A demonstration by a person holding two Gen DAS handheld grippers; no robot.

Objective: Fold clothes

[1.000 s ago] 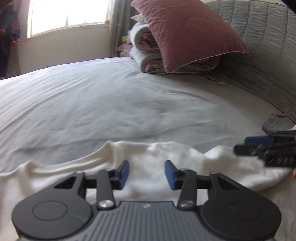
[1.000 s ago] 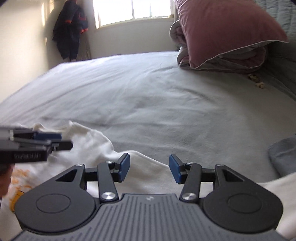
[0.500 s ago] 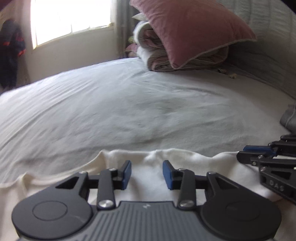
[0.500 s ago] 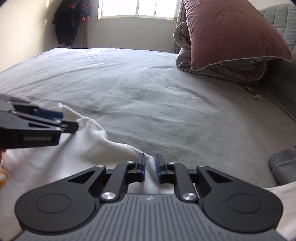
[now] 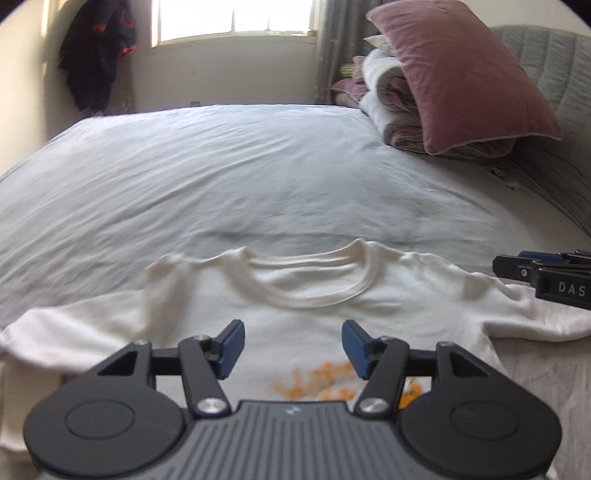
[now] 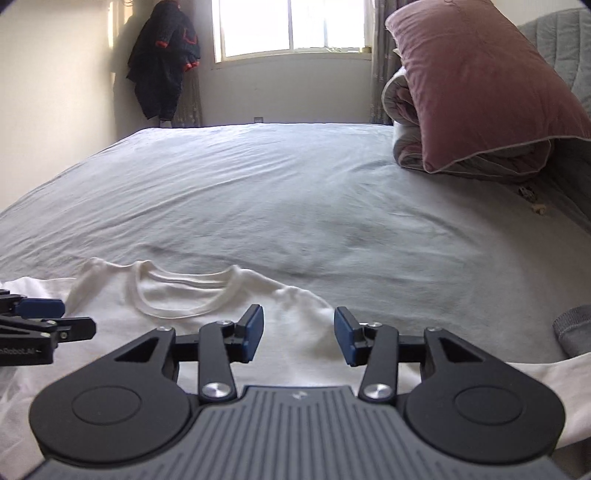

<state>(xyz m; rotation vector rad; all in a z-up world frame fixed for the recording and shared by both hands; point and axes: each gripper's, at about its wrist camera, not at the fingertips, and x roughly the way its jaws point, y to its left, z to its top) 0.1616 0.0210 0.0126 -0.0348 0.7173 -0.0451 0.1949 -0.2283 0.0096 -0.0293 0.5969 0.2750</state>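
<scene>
Dark garment (image 6: 162,62): hangs by the window, detail lost in glare. White T-shirt (image 5: 314,317): flat on the grey bed (image 5: 229,177), collar away from the cameras, orange print partly hidden, hem cut off. Left gripper (image 5: 291,347): jaws opening, nothing between. Right gripper (image 6: 298,334): jaws opening, nothing between. 1 pink pillow (image 6: 480,81) on rolled bedding. Grey item (image 6: 572,328): cropped, unidentifiable.

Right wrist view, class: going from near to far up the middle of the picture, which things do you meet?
Right tongs → white round-necked T-shirt → pale grey bedsheet → cream wall beneath the window → bright window.
</scene>
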